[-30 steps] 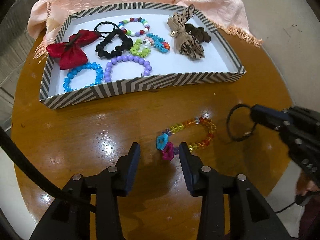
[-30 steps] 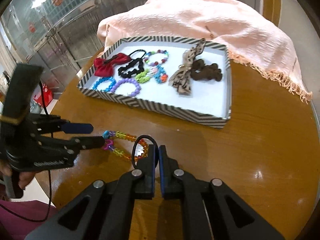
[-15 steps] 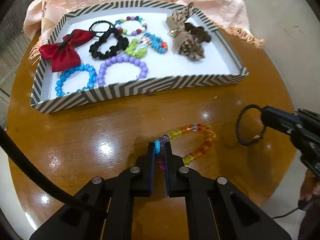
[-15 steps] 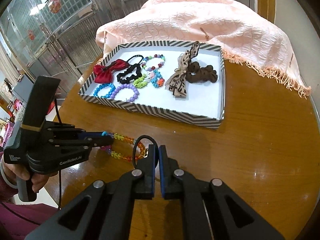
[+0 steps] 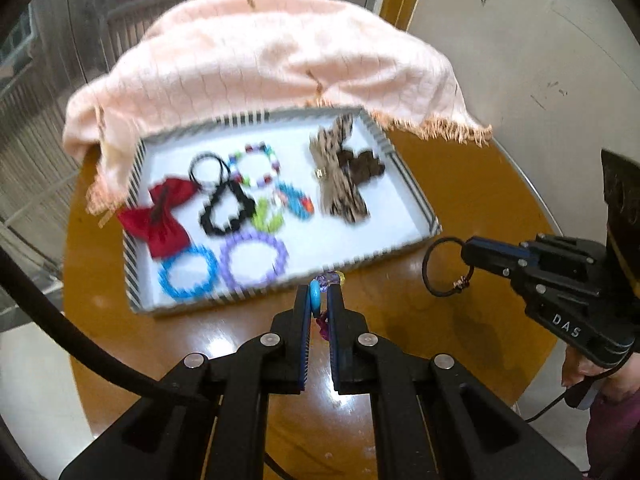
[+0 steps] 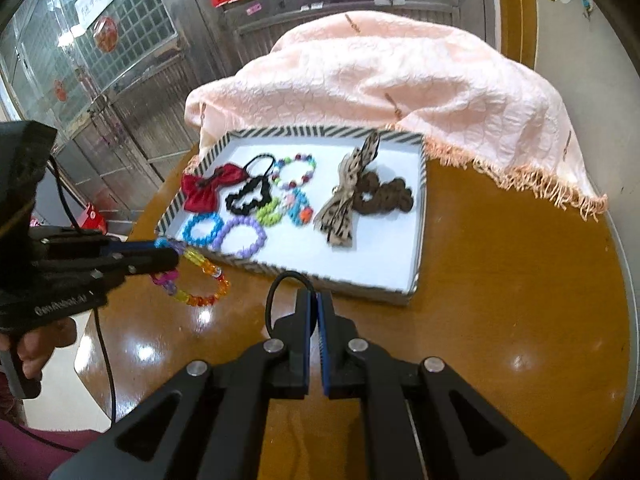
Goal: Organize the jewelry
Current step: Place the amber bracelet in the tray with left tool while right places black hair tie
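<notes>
Lifting clear of the round brown wooden table (image 5: 472,200) since a second ago: the rainbow bracelet of clear plastic beads (image 6: 200,276), which lay flat on the wood with the left gripper (image 5: 319,300) spread open over it. Half a second ago the fingers had closed on its turquoise charm. Now the left gripper holds that charm pinched between its fingertips, raised and brought closer to the near wall of the black-and-white striped tray with a white floor (image 5: 408,184); the right wrist view shows the beads hanging in a loop below the left gripper (image 6: 170,258), off the table, just outside the tray's near-left corner.

Right gripper (image 6: 316,300) stays clamped on the thin black elastic hair tie (image 6: 280,292), carried higher than before; the loop juts out left of the fingertips near the tray's front wall. In the left wrist view the right gripper (image 5: 468,252) points leftward, the tie (image 5: 444,266) dangling ahead.

Peach fringed cloth (image 6: 400,80) drapes behind the tray.
</notes>
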Tool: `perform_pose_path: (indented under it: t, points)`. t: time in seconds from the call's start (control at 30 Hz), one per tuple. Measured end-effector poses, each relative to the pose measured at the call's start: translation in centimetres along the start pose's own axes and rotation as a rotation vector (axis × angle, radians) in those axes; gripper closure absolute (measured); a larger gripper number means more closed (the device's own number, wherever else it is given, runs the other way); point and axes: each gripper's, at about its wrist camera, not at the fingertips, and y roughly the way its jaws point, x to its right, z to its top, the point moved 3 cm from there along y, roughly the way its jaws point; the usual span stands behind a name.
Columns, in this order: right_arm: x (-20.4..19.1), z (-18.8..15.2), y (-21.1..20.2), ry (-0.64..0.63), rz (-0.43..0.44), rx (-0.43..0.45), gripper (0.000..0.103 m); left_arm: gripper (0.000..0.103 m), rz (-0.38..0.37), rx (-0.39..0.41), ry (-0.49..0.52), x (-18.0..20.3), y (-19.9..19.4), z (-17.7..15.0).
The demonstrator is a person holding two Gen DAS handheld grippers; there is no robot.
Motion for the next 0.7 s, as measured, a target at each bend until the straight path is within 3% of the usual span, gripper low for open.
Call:
perform_pose_path:
  t: [0.3,0.7]
  points:
    - [1.1,2.2,0.2,0.012,-0.025,0.025,0.1,0.103,0.055,0.055,0.015,0.1,-0.6,4.0]
    - [3.9,4.5,3.3,0.043,-0.062,-0.008,0.1,0.103,0.06,0.024,0.018,1.2,3.0,6.7]
